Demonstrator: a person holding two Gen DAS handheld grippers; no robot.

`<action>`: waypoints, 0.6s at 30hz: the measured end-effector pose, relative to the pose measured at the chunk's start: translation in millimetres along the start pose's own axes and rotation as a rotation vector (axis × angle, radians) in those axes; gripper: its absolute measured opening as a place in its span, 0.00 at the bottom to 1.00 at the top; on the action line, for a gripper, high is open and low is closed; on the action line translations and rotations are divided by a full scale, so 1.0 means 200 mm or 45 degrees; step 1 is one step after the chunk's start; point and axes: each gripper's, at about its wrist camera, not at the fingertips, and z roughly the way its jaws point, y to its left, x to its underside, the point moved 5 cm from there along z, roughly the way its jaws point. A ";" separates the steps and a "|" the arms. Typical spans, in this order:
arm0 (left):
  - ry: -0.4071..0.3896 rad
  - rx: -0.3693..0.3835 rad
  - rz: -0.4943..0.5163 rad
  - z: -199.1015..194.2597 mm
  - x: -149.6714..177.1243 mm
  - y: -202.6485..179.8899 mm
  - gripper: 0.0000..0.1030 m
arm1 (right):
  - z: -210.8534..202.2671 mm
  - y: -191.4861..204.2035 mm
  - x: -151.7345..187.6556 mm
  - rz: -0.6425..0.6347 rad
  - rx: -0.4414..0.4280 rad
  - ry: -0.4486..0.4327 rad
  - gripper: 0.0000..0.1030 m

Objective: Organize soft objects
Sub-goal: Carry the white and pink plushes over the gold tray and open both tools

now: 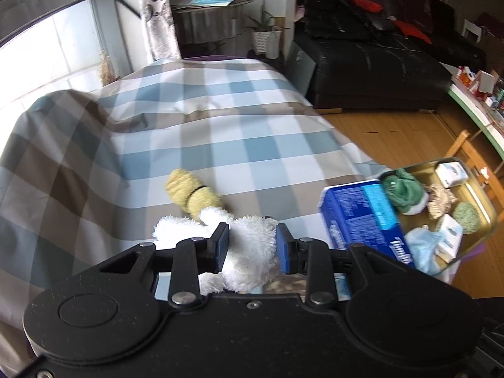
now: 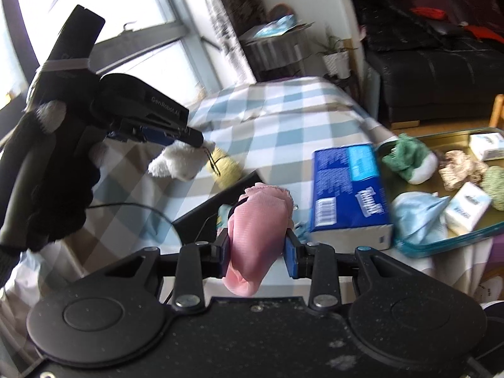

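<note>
Two grips: our left gripper (image 1: 252, 245) squeezes one fluffy white plush (image 1: 249, 252), our right gripper (image 2: 257, 252) one smooth pink cloth bundle (image 2: 256, 230); one ribbed yellow roll (image 1: 193, 193) lies on checked fabric (image 1: 189, 119).

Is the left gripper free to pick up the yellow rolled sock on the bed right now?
Probably not: the left gripper is shut on the white plush toy. The yellow sock lies uncovered just beyond it.

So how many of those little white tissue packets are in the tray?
3: one packet at the tray's far end, one near its front rim, and one beside it seen only from the left camera. More may be hidden.
</note>
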 end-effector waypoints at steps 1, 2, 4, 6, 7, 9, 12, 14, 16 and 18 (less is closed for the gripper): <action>-0.003 0.017 0.014 -0.01 -0.01 -0.05 0.31 | -0.01 -0.02 -0.01 0.010 0.018 -0.015 0.32; -0.006 0.032 0.026 -0.01 -0.02 -0.09 0.31 | -0.03 -0.05 -0.03 0.022 0.039 -0.031 0.32; -0.013 0.064 0.052 -0.02 -0.04 -0.18 0.31 | -0.06 -0.11 -0.07 0.051 0.082 -0.063 0.32; -0.020 0.091 0.080 -0.02 -0.06 -0.27 0.31 | -0.10 -0.19 -0.11 0.089 0.127 -0.096 0.32; -0.023 0.105 0.091 -0.02 -0.07 -0.31 0.31 | -0.12 -0.23 -0.13 0.107 0.152 -0.113 0.32; -0.030 0.137 0.114 -0.01 -0.09 -0.40 0.31 | -0.16 -0.32 -0.18 0.136 0.211 -0.152 0.32; -0.036 0.181 0.134 0.00 -0.12 -0.52 0.31 | -0.23 -0.47 -0.27 0.184 0.296 -0.209 0.32; -0.036 0.210 0.140 0.01 -0.14 -0.60 0.31 | -0.27 -0.57 -0.32 0.230 0.333 -0.239 0.32; -0.037 0.233 0.147 0.02 -0.15 -0.67 0.31 | -0.30 -0.68 -0.37 0.275 0.378 -0.264 0.32; -0.032 0.250 0.154 0.04 -0.16 -0.74 0.31 | -0.31 -0.78 -0.42 0.306 0.424 -0.275 0.32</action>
